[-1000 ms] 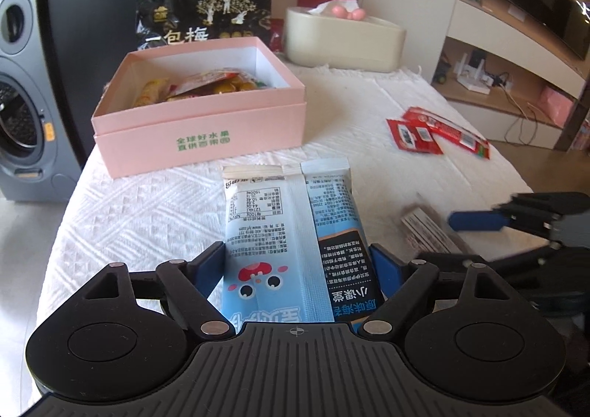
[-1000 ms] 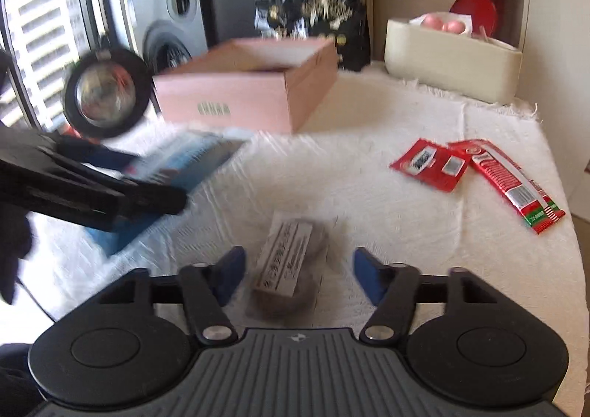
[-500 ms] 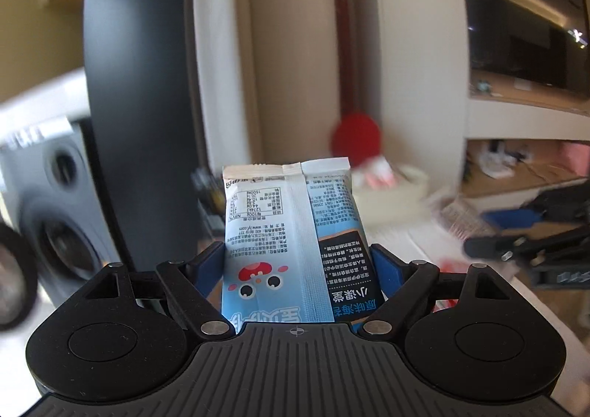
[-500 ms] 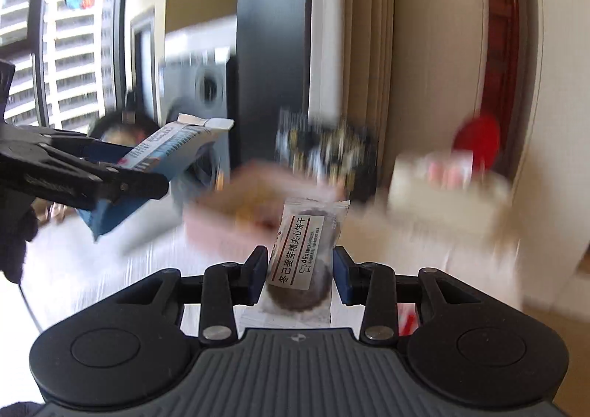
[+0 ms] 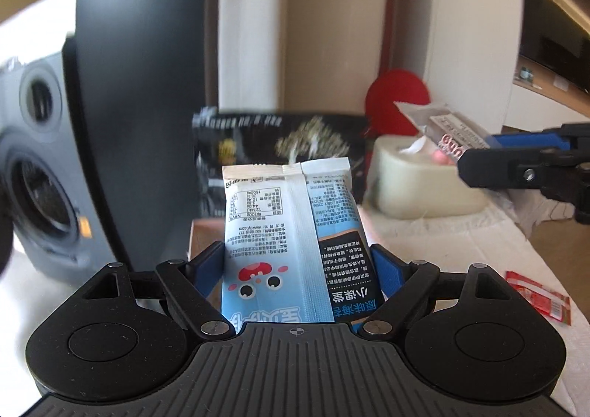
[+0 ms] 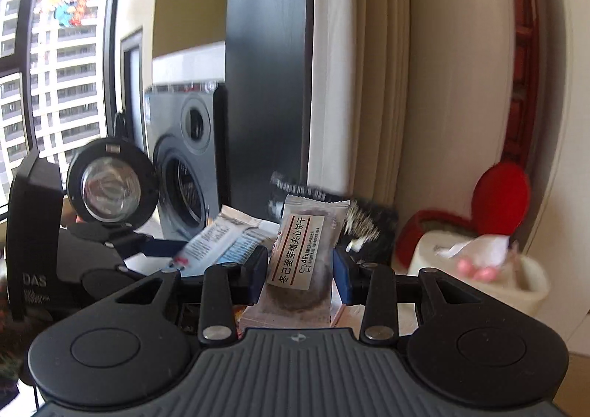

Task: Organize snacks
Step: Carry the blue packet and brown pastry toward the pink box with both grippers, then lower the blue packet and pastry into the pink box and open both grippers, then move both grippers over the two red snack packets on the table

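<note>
Two light, crinkly snack packets being carried above the table.
Left wrist view: left gripper (image 5: 297,271) is clamping the soft pale-blue foil packet (image 5: 291,232) by its lower half, held upright.
Right wrist view: right gripper (image 6: 300,275), jaws having just been closing, is pinching the slippery clear-wrapped brown biscuit (image 6: 300,269) at mid-body; squeezing harder is risking breakage.

A grey washing machine (image 6: 188,173) stands at far left beside a tall black panel (image 6: 269,59), with pale curtains (image 6: 368,66) to its right. A cream tissue box (image 5: 416,181) sits on the white tablecloth (image 5: 497,251) at far right, a red round object (image 5: 398,103) behind it. Apartment blocks (image 6: 48,66) show through the window.
</note>
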`<move>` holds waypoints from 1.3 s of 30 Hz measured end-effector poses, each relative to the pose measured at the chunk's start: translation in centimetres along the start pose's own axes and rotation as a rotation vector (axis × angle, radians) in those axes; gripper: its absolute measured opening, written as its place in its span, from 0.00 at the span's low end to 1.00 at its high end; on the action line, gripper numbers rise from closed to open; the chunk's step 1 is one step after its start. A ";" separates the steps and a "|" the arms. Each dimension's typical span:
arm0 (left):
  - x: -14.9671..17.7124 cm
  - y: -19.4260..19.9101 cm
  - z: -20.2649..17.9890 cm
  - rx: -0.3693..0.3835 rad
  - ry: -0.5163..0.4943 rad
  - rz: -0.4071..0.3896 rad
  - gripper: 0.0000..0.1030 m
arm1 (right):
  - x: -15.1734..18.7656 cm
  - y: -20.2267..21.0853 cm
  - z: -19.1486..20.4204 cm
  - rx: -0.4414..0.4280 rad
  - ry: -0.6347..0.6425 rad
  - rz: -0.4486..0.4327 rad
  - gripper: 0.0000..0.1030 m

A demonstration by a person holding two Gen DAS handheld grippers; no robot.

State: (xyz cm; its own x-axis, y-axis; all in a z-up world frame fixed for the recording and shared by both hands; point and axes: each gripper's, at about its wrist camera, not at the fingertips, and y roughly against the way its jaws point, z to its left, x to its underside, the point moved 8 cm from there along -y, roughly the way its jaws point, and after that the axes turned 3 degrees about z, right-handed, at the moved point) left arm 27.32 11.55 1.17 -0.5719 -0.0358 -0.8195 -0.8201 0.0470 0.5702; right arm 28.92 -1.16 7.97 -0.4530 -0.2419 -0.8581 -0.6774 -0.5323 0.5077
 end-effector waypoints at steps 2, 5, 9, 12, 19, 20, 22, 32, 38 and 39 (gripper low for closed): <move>0.6 -1.4 0.6 0.005 0.024 0.019 0.88 | 0.3 -2.6 -0.1 -0.001 -0.017 0.036 0.36; 0.8 -3.0 1.2 0.022 0.038 0.033 0.88 | 1.1 -5.8 -0.2 -0.019 -0.046 0.082 0.37; 1.6 -4.0 1.5 0.054 0.033 0.065 0.88 | 2.3 -9.0 -0.6 -0.047 -0.090 0.157 0.40; 1.7 -4.4 1.5 0.062 0.015 0.072 0.84 | 2.8 -9.8 -1.2 -0.051 -0.121 0.167 0.40; 0.3 -3.8 1.5 0.070 0.022 0.035 0.84 | 4.2 -7.9 -3.5 0.011 -0.131 0.159 0.49; 0.2 -3.5 1.4 0.070 0.024 0.029 0.84 | 4.6 -7.5 -3.9 0.021 -0.129 0.160 0.49; -0.1 -3.0 1.2 0.067 0.033 0.019 0.84 | 5.7 -6.5 -4.7 0.051 -0.115 0.162 0.50; 3.4 2.8 -3.6 0.202 0.094 -0.044 0.84 | 13.6 2.2 -10.4 0.223 -0.009 0.164 0.64; 10.1 2.9 -10.3 0.283 0.051 0.069 0.83 | 20.0 5.1 -14.7 0.214 -0.203 0.251 0.67; 11.2 2.6 -11.3 0.298 0.046 0.107 0.82 | 20.8 5.4 -14.9 0.214 -0.216 0.251 0.67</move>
State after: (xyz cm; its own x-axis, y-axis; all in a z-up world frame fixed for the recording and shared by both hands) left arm 18.61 -0.02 -5.85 -0.6604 -0.0598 -0.7485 -0.7178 0.3431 0.6059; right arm 24.44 -21.15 -8.33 -0.7161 -0.1547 -0.6806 -0.6252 -0.2913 0.7240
